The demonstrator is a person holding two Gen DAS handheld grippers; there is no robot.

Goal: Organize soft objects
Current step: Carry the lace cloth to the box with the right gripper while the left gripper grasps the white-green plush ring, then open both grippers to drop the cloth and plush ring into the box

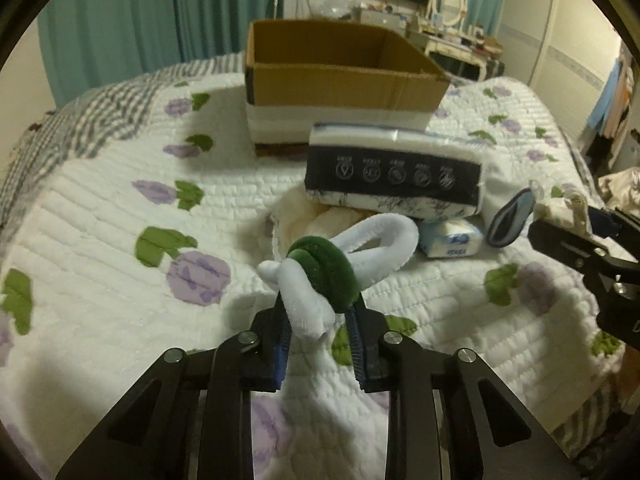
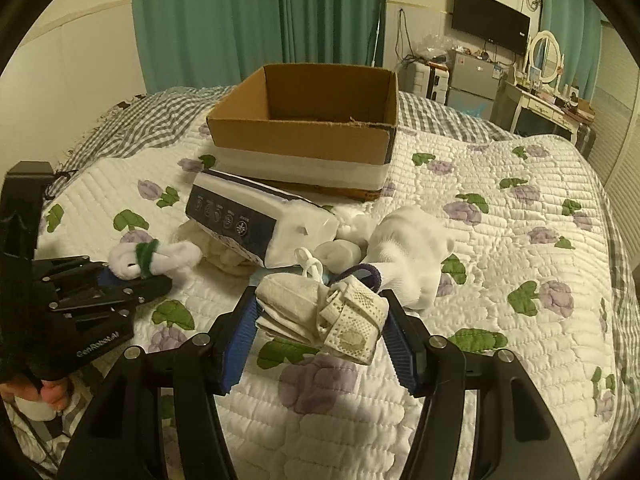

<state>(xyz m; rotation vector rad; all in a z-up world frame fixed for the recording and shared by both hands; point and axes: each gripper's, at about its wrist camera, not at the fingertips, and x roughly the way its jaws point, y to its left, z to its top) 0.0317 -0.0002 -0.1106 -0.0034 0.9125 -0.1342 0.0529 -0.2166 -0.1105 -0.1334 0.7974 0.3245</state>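
My left gripper is shut on a white plush loop with a green band, held above the quilt; it also shows in the right wrist view. My right gripper is shut on a folded cream mesh cloth bundle. An open cardboard box stands at the back of the bed and also shows in the right wrist view. A dark-banded tissue pack lies in front of the box, over cream cloth. White socks lie to the right of it.
A small blue tissue packet and a dark-rimmed pouch lie beside the big pack. The floral quilt covers the bed. A desk with a mirror and a TV stand beyond the bed.
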